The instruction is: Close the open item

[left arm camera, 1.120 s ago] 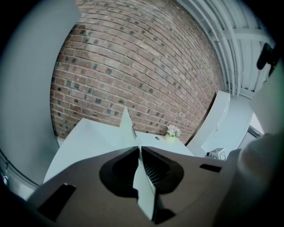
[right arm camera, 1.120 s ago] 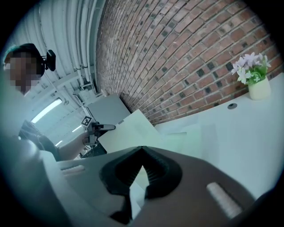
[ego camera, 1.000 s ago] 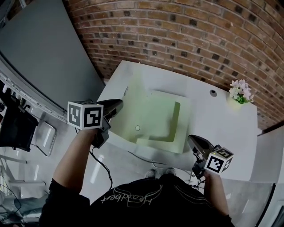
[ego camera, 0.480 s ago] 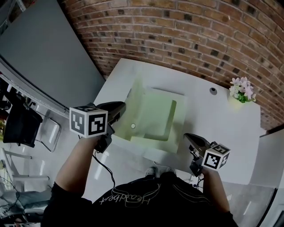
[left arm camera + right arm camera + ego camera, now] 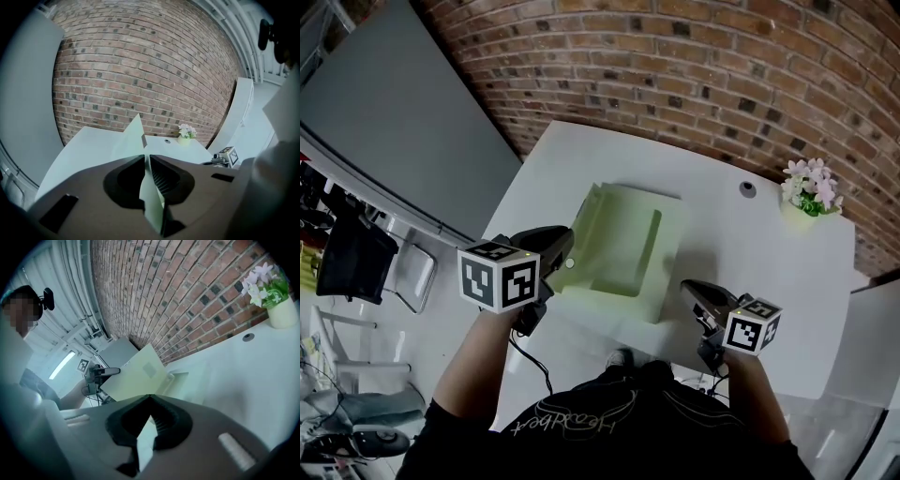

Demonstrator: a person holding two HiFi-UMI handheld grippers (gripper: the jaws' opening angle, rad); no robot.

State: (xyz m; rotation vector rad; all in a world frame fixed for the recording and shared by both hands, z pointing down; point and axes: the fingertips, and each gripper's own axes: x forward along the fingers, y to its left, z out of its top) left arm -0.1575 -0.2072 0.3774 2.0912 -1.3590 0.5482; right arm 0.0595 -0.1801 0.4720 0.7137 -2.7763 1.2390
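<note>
A pale green flat box (image 5: 628, 258) lies on the white table (image 5: 727, 239) with its lid (image 5: 584, 230) raised along the left side. My left gripper (image 5: 564, 248) is shut on the lid's free edge; in the left gripper view the thin green lid (image 5: 135, 138) runs up between the closed jaws of the left gripper (image 5: 144, 158). My right gripper (image 5: 688, 288) hovers at the box's front right corner, shut, apart from the box. From the right gripper (image 5: 150, 397) view the tilted lid (image 5: 138, 373) and the left gripper (image 5: 104, 372) holding it are visible.
A small pot of pink and white flowers (image 5: 807, 193) stands at the table's far right, with a round cable hole (image 5: 747, 188) beside it. A brick wall (image 5: 694, 75) backs the table. A grey panel (image 5: 384, 122) and a chair are to the left.
The left gripper has swung the lid up from lying open on the left to standing tilted over the box. The right gripper has shifted slightly towards the box's front corner.
</note>
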